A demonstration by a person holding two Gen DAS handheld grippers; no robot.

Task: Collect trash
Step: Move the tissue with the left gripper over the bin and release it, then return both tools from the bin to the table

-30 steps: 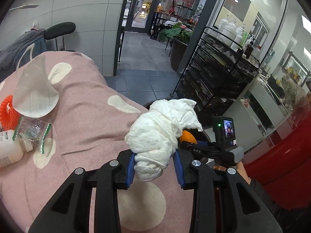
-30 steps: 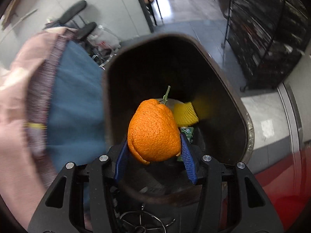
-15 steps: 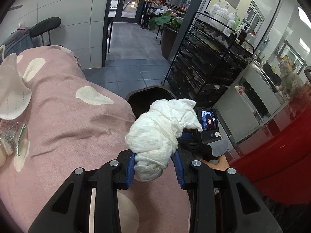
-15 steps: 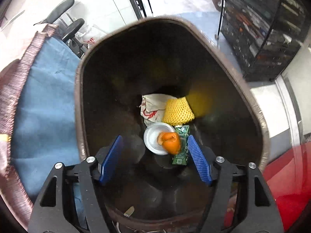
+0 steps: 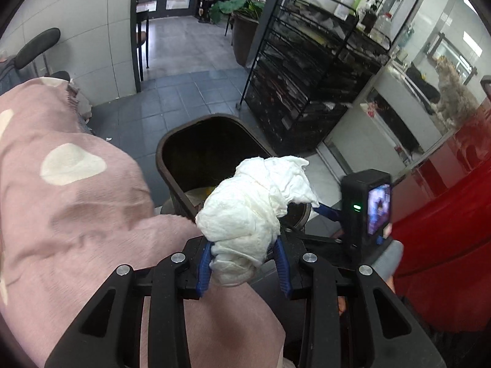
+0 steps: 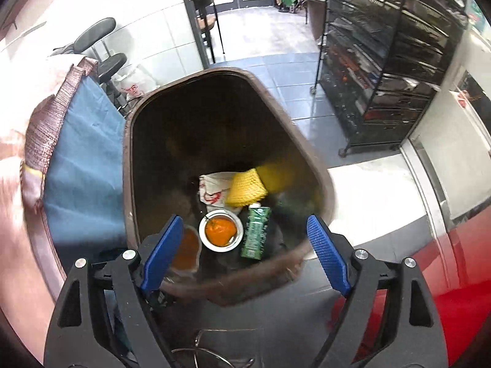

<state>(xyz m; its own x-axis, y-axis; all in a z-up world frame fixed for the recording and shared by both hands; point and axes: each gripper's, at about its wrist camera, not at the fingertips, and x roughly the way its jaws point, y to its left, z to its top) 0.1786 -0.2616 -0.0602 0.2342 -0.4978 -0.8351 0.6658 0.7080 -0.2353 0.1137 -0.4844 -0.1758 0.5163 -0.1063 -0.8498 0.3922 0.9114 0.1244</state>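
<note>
White and crumpled, the wad of tissue sits clamped between the blue pads of your left gripper, held above the pink spotted tablecloth at the table's edge, just short of the brown trash bin beside it. In that view your right gripper's camera block shows just right of the tissue, over the bin's near side.

Your right gripper hangs over the bin's mouth, its jaws having just been opening; they stand wide apart with nothing between them. Down on the bin's floor the orange peel lies in a small white dish. Just right of the dish lies a green drink carton, and beyond it a yellow foam fruit net rests against a white printed wrapper.
</note>
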